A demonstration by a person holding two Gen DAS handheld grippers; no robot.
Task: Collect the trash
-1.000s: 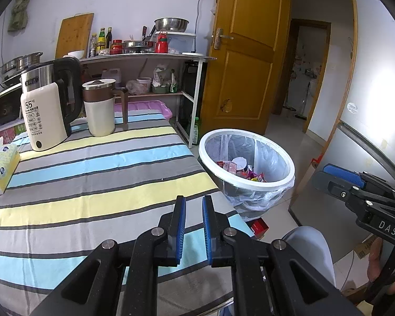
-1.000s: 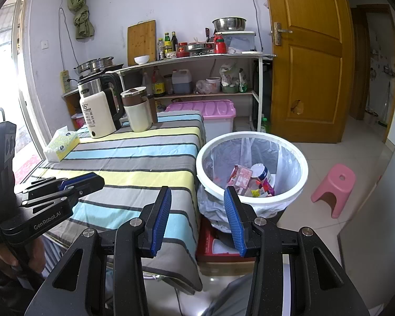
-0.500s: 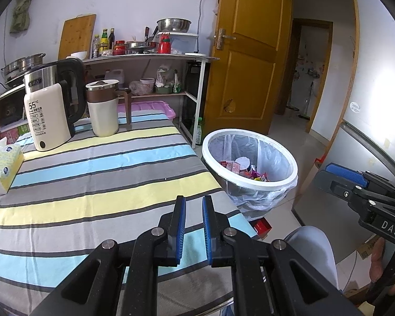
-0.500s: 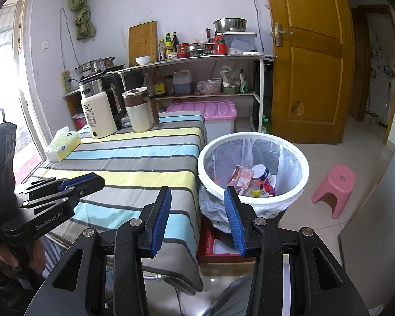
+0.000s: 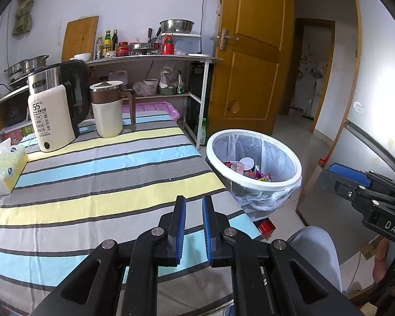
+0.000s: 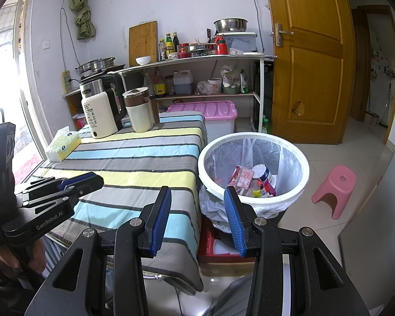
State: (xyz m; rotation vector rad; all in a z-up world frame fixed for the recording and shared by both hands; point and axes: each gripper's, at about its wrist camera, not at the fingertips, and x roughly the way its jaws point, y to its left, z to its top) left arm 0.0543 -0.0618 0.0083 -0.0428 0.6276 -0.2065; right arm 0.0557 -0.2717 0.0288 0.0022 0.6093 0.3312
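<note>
A white waste bin (image 6: 252, 134) lined with a clear bag stands on the floor beside the striped table (image 6: 134, 158). Wrappers and a small pot of trash (image 6: 252, 181) lie in its bottom. My right gripper (image 6: 197, 189) hovers open and empty between the table's corner and the bin's near rim. My left gripper (image 5: 193, 198) hangs over the table's near right corner, its blue pads a narrow gap apart with nothing between them. From the left wrist view the bin (image 5: 250, 131) sits to the right with the trash (image 5: 247, 168) inside. No loose trash shows on the tablecloth.
At the table's far end stand a kettle (image 5: 52, 115), a cream jug (image 5: 108, 113) and a tissue box (image 5: 5, 168). A pink stool (image 6: 334, 187) stands right of the bin, a red box (image 6: 218, 245) under it, a pink-lidded crate (image 6: 205, 110) behind the table.
</note>
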